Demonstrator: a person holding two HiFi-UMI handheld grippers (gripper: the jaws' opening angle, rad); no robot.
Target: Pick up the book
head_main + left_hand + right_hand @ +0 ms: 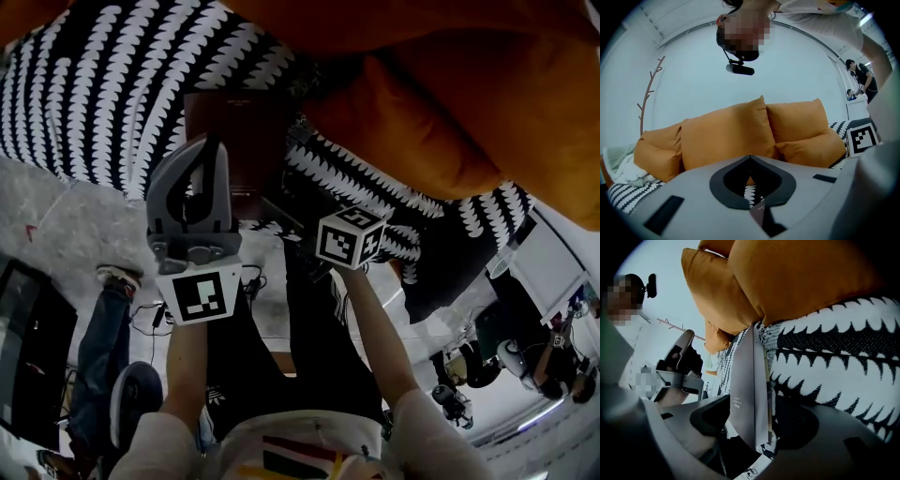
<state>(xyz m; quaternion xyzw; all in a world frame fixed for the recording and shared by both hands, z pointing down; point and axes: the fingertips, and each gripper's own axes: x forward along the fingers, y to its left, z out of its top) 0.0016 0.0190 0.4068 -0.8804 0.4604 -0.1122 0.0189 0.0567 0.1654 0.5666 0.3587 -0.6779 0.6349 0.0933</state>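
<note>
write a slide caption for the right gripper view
Right gripper, jaws open, straddling the edge of a book on a black-and-white blanket, orange cushions behind.

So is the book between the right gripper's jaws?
Yes, the right gripper view shows the book standing edge-on between the jaws of the right gripper.
</note>
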